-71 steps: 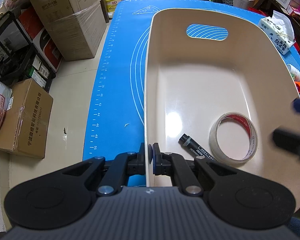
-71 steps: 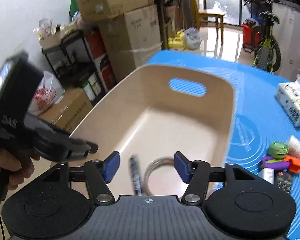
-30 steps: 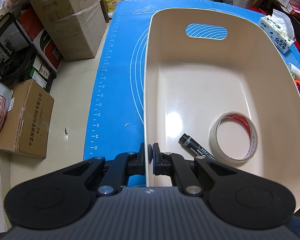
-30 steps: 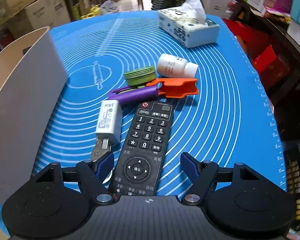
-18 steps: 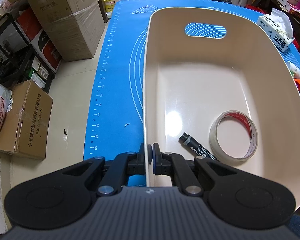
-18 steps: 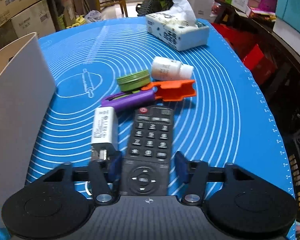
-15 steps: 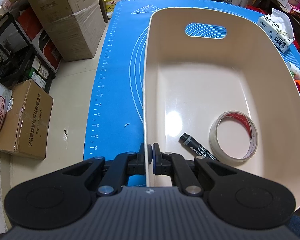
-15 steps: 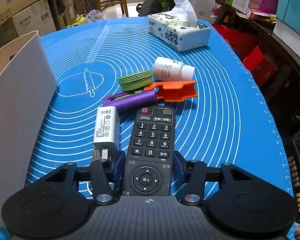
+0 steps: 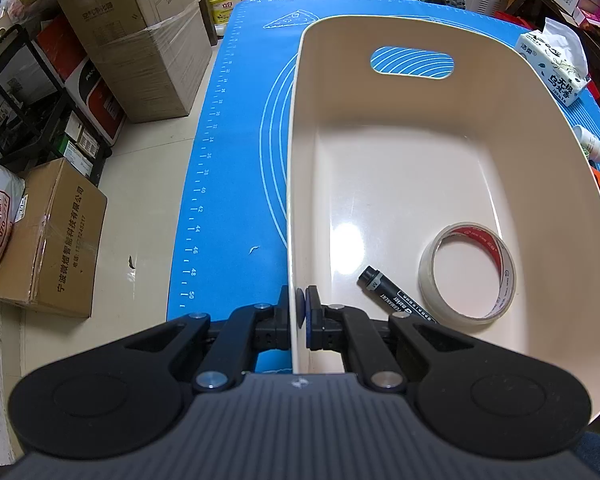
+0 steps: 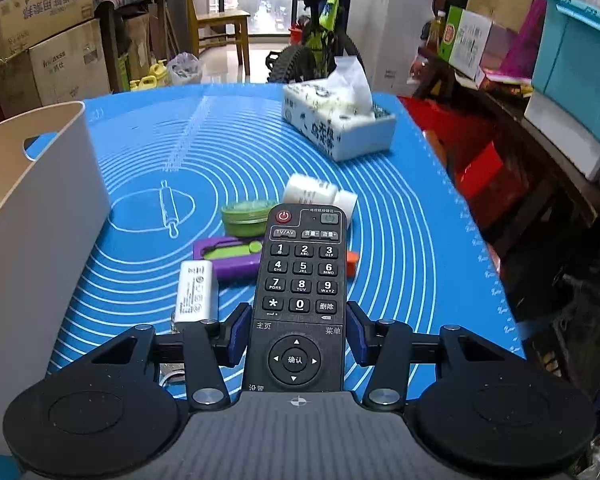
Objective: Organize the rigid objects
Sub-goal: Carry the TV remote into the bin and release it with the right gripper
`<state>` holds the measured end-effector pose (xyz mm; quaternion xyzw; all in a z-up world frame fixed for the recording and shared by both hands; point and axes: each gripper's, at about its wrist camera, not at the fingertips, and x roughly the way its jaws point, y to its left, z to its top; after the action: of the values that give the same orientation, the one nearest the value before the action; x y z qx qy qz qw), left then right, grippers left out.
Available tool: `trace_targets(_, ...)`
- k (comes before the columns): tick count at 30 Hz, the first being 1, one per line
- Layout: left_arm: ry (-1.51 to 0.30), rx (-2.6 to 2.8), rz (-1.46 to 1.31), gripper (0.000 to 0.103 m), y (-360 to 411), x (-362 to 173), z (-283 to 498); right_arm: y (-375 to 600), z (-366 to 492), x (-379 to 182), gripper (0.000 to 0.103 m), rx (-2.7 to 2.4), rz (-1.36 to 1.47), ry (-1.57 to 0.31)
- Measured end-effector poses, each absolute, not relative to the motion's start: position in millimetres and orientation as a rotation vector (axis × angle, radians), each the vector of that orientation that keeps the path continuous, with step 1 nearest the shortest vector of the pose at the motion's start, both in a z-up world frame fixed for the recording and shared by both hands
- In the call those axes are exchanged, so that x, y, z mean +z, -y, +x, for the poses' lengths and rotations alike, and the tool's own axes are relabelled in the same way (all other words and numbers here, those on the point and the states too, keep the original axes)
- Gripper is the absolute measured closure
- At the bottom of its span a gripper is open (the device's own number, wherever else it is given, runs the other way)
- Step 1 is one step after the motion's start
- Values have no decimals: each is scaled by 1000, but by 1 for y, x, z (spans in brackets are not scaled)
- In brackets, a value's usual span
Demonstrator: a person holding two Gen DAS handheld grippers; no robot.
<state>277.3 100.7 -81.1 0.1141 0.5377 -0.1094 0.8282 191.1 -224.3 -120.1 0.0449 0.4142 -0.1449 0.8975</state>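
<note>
So our right tongs [image 10: 297, 334] are clamped on the remote [image 10: 301, 296], held above the blue mat [image 10: 400, 248]. Left tongs [image 9: 298, 322] are pinched on the beige bin's [image 9: 440, 40] near wall, tape roll [image 9: 466, 274] and marker [image 9: 392, 298] inside.

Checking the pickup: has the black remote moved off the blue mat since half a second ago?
Yes. The remote, clamped in the right gripper, is lifted and its far end now overlaps the white bottle and orange tool on the blue mat.

The black remote control [image 10: 300, 296] is raised, while the tape roll [image 9: 466, 274] and marker [image 9: 392, 296] lie inside the cream bin [image 9: 380, 168].
</note>
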Motion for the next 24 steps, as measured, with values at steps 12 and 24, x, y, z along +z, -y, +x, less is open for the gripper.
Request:
trace_targets(12, -1140, -231, 242, 97, -101, -81, 277, 198, 191, -50, 48, -197, 88, -701)
trace_targets(24, -1142, -233, 236, 97, -101, -81, 276, 118, 209, -1, 48, 47, 165, -610)
